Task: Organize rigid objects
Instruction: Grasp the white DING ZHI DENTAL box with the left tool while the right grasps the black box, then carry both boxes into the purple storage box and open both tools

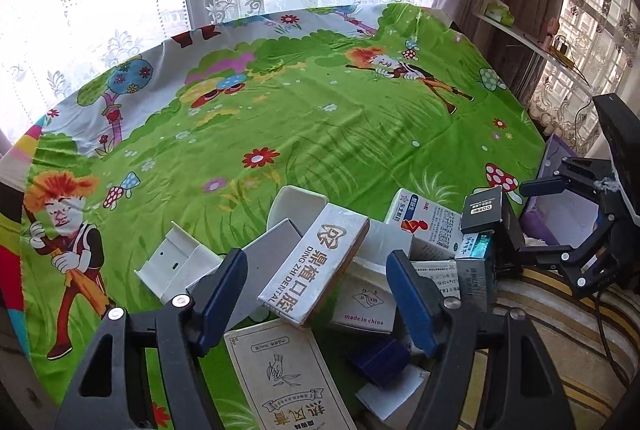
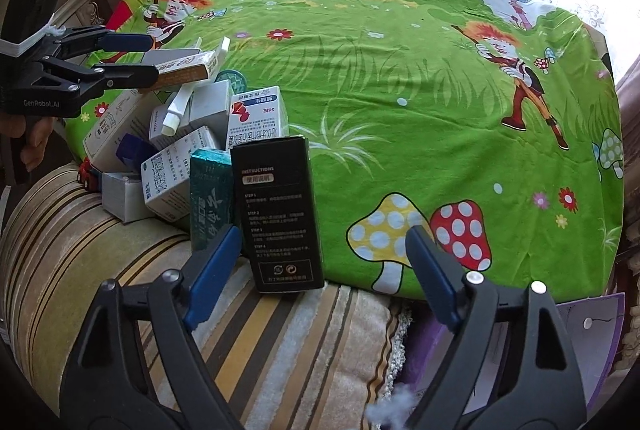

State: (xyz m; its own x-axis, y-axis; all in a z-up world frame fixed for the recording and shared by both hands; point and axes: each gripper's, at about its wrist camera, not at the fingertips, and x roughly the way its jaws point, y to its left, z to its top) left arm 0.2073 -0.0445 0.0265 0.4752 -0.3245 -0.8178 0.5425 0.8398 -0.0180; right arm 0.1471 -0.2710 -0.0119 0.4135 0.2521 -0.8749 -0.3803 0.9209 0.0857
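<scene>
A pile of small boxes lies at the near edge of the table with the green cartoon cloth (image 1: pixel 320 126). My left gripper (image 1: pixel 316 290) is open, its jaws on either side of the white "Ding Zhi Dental" box (image 1: pixel 316 262), which lies tilted on top of the pile; whether the pads touch it I cannot tell. It also shows in the right wrist view (image 2: pixel 184 68). My right gripper (image 2: pixel 320 262) is open and empty, just in front of an upright black instructions box (image 2: pixel 280 214) beside a teal box (image 2: pixel 210 198).
A striped cushion (image 2: pixel 120 270) lies below the table edge. A purple-rimmed container (image 1: pixel 560 214) sits at the right. Other boxes include a white medicine box (image 1: pixel 428 222) and a box with a drawn plant (image 1: pixel 288 374). Curtains hang behind the table.
</scene>
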